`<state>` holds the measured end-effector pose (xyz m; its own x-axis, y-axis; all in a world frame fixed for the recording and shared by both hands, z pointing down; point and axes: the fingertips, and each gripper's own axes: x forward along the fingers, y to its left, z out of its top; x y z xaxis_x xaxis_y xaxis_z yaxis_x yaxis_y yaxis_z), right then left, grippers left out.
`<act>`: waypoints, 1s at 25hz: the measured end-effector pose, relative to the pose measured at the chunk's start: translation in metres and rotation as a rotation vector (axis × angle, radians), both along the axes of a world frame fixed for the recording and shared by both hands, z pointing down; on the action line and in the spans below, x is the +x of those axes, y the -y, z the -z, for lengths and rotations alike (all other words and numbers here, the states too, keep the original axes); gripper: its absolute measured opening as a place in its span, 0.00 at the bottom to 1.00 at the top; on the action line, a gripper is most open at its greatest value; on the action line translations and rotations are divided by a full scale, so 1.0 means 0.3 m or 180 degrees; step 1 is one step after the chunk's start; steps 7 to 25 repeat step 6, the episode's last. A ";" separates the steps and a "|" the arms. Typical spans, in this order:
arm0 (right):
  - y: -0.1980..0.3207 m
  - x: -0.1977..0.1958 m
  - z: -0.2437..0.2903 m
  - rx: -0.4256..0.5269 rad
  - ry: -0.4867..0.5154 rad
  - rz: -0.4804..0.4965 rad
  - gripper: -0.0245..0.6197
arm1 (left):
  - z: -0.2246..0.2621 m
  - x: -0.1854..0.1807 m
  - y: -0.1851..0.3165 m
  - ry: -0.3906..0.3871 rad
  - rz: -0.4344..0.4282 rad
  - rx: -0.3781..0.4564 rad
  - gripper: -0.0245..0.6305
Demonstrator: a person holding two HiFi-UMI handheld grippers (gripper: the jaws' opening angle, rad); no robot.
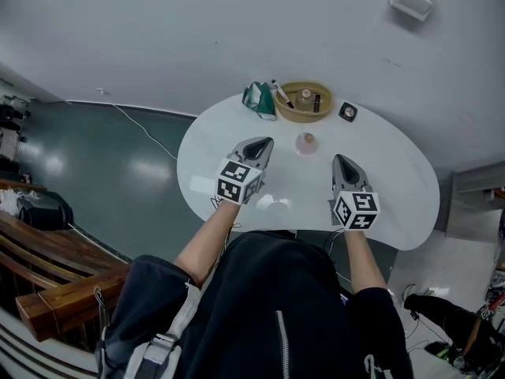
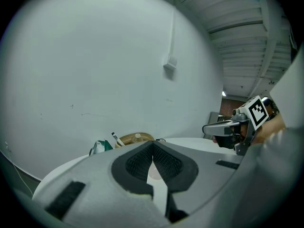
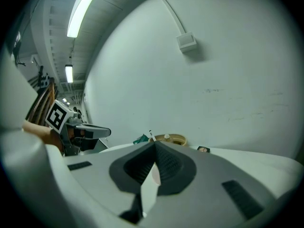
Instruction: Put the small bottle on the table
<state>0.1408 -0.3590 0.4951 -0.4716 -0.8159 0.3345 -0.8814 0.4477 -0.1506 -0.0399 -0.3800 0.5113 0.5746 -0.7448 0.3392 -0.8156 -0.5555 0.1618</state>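
A small pinkish bottle (image 1: 305, 143) stands upright on the white oval table (image 1: 394, 188), between and just beyond my two grippers. My left gripper (image 1: 266, 143) hovers to the bottle's left with its jaws shut and nothing in them. At the bottle's near right, my right gripper (image 1: 338, 161) is likewise shut and empty. In the left gripper view the jaw tips meet (image 2: 152, 143), and the right gripper (image 2: 209, 128) shows at the right. In the right gripper view the tips also meet (image 3: 155, 143), with the left gripper (image 3: 105, 132) at the left. Neither gripper touches the bottle.
A woven basket (image 1: 293, 114) holding a bottle and other small items sits at the table's far edge against the wall. A green pouch (image 1: 259, 99) lies left of it, a small black square object (image 1: 348, 112) to its right. A wooden bench (image 1: 47, 290) stands at the left.
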 end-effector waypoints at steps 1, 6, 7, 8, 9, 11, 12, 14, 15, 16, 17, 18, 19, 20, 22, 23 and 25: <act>0.000 0.000 0.001 -0.0003 0.0001 -0.0002 0.04 | 0.000 0.000 0.000 0.0008 -0.0003 -0.0004 0.04; 0.006 -0.009 -0.008 -0.0018 0.0007 -0.0007 0.04 | -0.017 -0.007 0.005 0.0023 -0.0006 -0.0019 0.04; 0.006 -0.009 -0.008 -0.0018 0.0007 -0.0007 0.04 | -0.017 -0.007 0.005 0.0023 -0.0006 -0.0019 0.04; 0.006 -0.009 -0.008 -0.0018 0.0007 -0.0007 0.04 | -0.017 -0.007 0.005 0.0023 -0.0006 -0.0019 0.04; 0.006 -0.009 -0.008 -0.0018 0.0007 -0.0007 0.04 | -0.017 -0.007 0.005 0.0023 -0.0006 -0.0019 0.04; 0.006 -0.009 -0.008 -0.0018 0.0007 -0.0007 0.04 | -0.017 -0.007 0.005 0.0023 -0.0006 -0.0019 0.04; 0.006 -0.009 -0.008 -0.0018 0.0007 -0.0007 0.04 | -0.017 -0.007 0.005 0.0023 -0.0006 -0.0019 0.04; 0.006 -0.009 -0.008 -0.0018 0.0007 -0.0007 0.04 | -0.017 -0.007 0.005 0.0023 -0.0006 -0.0019 0.04; 0.006 -0.009 -0.008 -0.0018 0.0007 -0.0007 0.04 | -0.017 -0.007 0.005 0.0023 -0.0006 -0.0019 0.04; 0.006 -0.009 -0.008 -0.0018 0.0007 -0.0007 0.04 | -0.017 -0.007 0.005 0.0023 -0.0006 -0.0019 0.04; 0.006 -0.009 -0.008 -0.0018 0.0007 -0.0007 0.04 | -0.017 -0.007 0.005 0.0023 -0.0006 -0.0019 0.04; 0.006 -0.009 -0.008 -0.0018 0.0007 -0.0007 0.04 | -0.017 -0.007 0.005 0.0023 -0.0006 -0.0019 0.04; 0.006 -0.009 -0.008 -0.0018 0.0007 -0.0007 0.04 | -0.017 -0.007 0.005 0.0023 -0.0006 -0.0019 0.04; 0.006 -0.009 -0.008 -0.0018 0.0007 -0.0007 0.04 | -0.017 -0.007 0.005 0.0023 -0.0006 -0.0019 0.04; 0.006 -0.009 -0.008 -0.0018 0.0007 -0.0007 0.04 | -0.017 -0.007 0.005 0.0023 -0.0006 -0.0019 0.04; 0.006 -0.009 -0.008 -0.0018 0.0007 -0.0007 0.04 | -0.017 -0.007 0.005 0.0023 -0.0006 -0.0019 0.04; 0.006 -0.009 -0.008 -0.0018 0.0007 -0.0007 0.04 | -0.017 -0.007 0.005 0.0023 -0.0006 -0.0019 0.04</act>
